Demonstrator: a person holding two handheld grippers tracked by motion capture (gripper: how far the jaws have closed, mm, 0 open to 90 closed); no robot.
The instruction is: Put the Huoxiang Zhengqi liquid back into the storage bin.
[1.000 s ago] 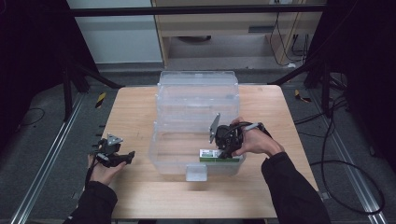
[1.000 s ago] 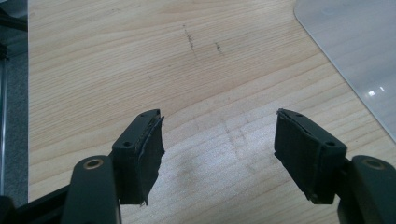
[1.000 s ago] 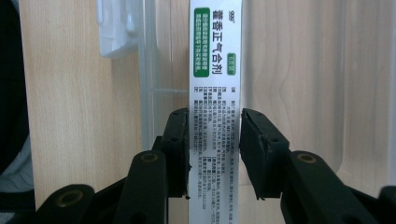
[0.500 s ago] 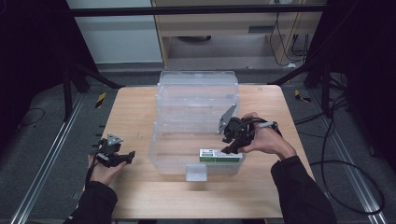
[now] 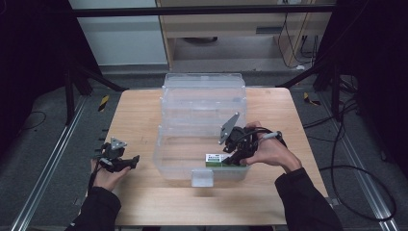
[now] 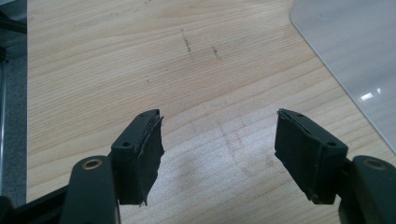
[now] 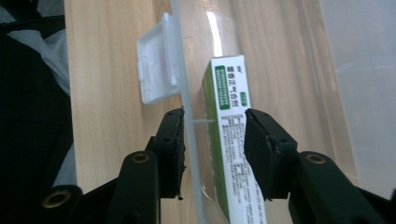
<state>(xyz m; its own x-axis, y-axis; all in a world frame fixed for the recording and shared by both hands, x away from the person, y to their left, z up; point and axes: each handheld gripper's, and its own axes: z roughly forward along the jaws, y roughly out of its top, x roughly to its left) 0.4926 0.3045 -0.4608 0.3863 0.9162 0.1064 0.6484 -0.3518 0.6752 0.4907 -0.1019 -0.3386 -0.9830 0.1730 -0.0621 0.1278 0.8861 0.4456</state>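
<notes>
A clear plastic bin (image 5: 166, 159) with its lid (image 5: 202, 82) tipped open at the back stands mid-table. Inside it, a green and white carton (image 5: 217, 158) lies along the front wall (image 7: 187, 84). My right gripper (image 5: 230, 155) reaches down at the bin's front right corner. In the right gripper view the right gripper (image 7: 214, 140) stands open, its jaws straddling the front wall and the carton (image 7: 229, 107), one jaw outside the wall. My left gripper (image 5: 133, 161) rests low at the table's left, and in its own view the left gripper (image 6: 217, 140) is open over bare wood.
A white latch (image 5: 202, 177) sticks out from the bin's front wall, also seen as the latch (image 7: 156, 60) beside my right jaws. The bin's rounded corner (image 6: 355, 56) lies to the right of my left gripper. Bare wooden table (image 5: 139, 115) surrounds the bin.
My right gripper lifted slightly up and right, then came back down to the carton at the front wall. The carton stayed lying in the bin. The left gripper has not moved.
</notes>
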